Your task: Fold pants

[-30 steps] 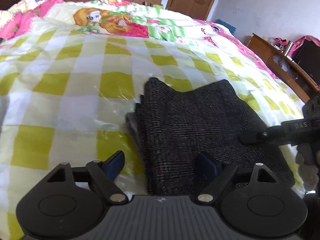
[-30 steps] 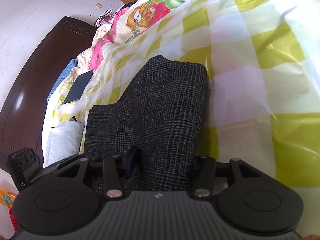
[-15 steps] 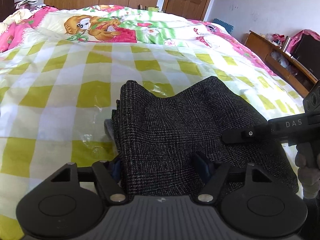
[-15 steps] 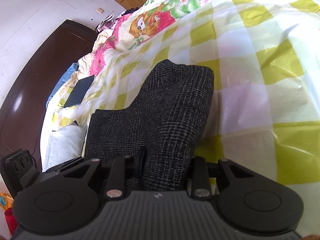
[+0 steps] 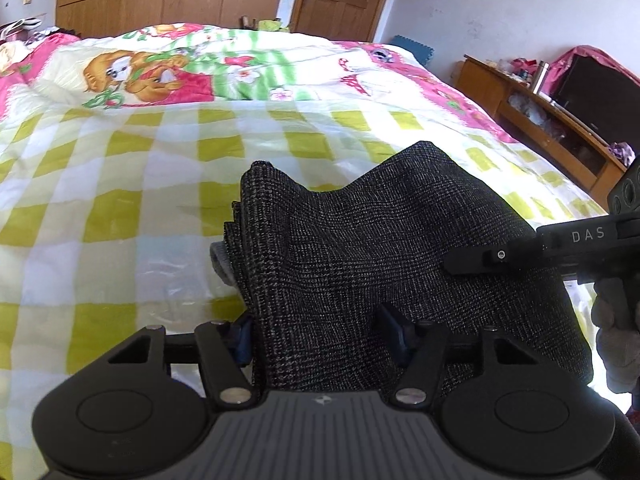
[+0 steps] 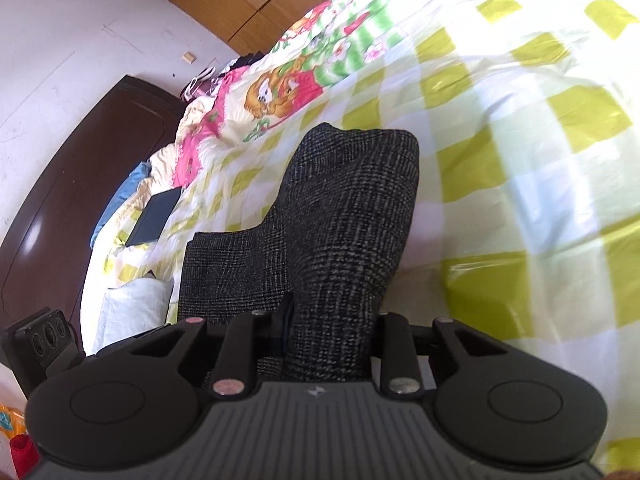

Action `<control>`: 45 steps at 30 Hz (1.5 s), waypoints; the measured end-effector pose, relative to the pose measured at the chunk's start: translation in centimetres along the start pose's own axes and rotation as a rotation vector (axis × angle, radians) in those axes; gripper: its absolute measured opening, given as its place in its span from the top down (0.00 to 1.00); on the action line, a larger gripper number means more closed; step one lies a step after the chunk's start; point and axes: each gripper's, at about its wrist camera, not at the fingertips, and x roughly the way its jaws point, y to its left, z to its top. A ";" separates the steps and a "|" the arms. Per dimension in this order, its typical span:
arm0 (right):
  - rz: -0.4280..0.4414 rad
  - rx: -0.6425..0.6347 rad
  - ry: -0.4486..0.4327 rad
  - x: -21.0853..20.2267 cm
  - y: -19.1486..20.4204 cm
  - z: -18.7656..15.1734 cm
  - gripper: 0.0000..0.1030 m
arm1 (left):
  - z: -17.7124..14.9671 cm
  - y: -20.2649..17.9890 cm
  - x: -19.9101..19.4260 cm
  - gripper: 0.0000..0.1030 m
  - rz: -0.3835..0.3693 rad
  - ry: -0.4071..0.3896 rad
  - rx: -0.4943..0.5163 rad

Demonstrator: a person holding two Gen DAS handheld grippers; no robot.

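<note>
Folded dark grey checked pants [image 5: 360, 248] lie on the bed with their near edge raised off the cover. My left gripper [image 5: 318, 334] holds the near left part of the stack; its jaws are closing, with the thick layers between the blue pads. In the right wrist view the pants [image 6: 352, 216] run up from my right gripper [image 6: 332, 320], which is shut on a bunched ridge at the other end. One finger of the right gripper [image 5: 480, 258] reaches in from the right of the left wrist view, a gloved hand below it.
The bed cover [image 5: 120, 208] is yellow and white checked, with a cartoon quilt [image 5: 160, 76] beyond. A wooden sideboard [image 5: 540, 120] stands right of the bed. A dark headboard [image 6: 80, 168], a flat dark rectangular item [image 6: 154, 218] and a pillow [image 6: 132, 312] lie past the pants.
Both grippers have closed onto the near edge of the pants and risen with it. The cloth now bunches up between the pads and its front lifts off the cover.
</note>
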 end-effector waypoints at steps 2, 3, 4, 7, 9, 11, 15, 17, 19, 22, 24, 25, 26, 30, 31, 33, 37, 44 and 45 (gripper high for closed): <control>-0.007 0.007 -0.018 -1.1 -0.7 0.0 0.75 | 0.3 -1.0 0.3 0.30 -0.009 0.001 0.018; -0.011 0.012 -0.025 -1.6 -1.0 0.1 0.75 | 0.4 -1.7 0.5 0.30 -0.014 0.002 0.028; -0.015 0.016 -0.033 -2.1 -1.3 0.1 0.75 | 0.6 -2.3 0.7 0.30 -0.019 0.002 0.035; -0.024 0.026 -0.059 -3.6 -2.2 0.2 0.75 | 1.1 -3.9 1.2 0.30 -0.038 0.003 0.053; -0.032 0.035 -0.076 -4.5 -2.8 0.3 0.75 | 1.4 -5.0 1.7 0.30 -0.051 0.007 0.067; -0.042 0.044 -0.096 -5.7 -3.6 0.6 0.75 | 1.8 -6.2 2.2 0.30 -0.062 0.012 0.087; -0.059 0.066 -0.141 -8.0 -5.3 0.9 0.75 | 2.8 -9.1 3.2 0.30 -0.086 0.016 0.132; -0.074 0.074 -0.161 -9.3 -6.3 1.1 0.75 | 3.3 -10.7 3.8 0.30 -0.100 0.018 0.156; -0.091 0.079 -0.181 -10.7 -7.2 1.4 0.75 | 3.7 -12.3 4.5 0.30 -0.117 0.022 0.178; -0.119 0.087 -0.217 -12.8 -8.7 2.1 0.75 | 4.3 -15.0 5.8 0.30 -0.143 0.035 0.220; -0.134 0.100 -0.240 -14.0 -9.7 2.7 0.75 | 4.8 -16.9 6.8 0.30 -0.161 0.039 0.242; -0.145 0.103 -0.249 -14.6 -10.4 3.1 0.75 | 5.2 -17.9 7.4 0.30 -0.170 0.039 0.250; -0.154 0.111 -0.258 -15.0 -11.0 3.4 0.75 | 5.5 -18.7 7.9 0.30 -0.178 0.037 0.257; -0.190 0.150 -0.280 -15.9 -13.7 4.3 0.76 | 7.0 -21.7 10.4 0.30 -0.198 0.040 0.288; -0.197 0.159 -0.282 -15.9 -14.3 4.4 0.76 | 7.2 -22.3 11.2 0.31 -0.198 0.046 0.294; -0.211 0.186 -0.285 -15.8 -15.8 4.5 0.76 | 7.6 -23.1 12.7 0.31 -0.196 0.061 0.300; -0.241 0.242 -0.291 -15.6 -18.8 4.7 0.77 | 8.1 -24.6 15.5 0.31 -0.197 0.081 0.317; -0.290 0.227 -0.261 -14.7 -20.8 6.3 0.77 | 7.6 -25.6 17.2 0.31 -0.194 0.084 0.352; -0.293 0.222 -0.252 -14.8 -21.0 6.5 0.77 | 7.4 -25.4 17.2 0.31 -0.195 0.086 0.343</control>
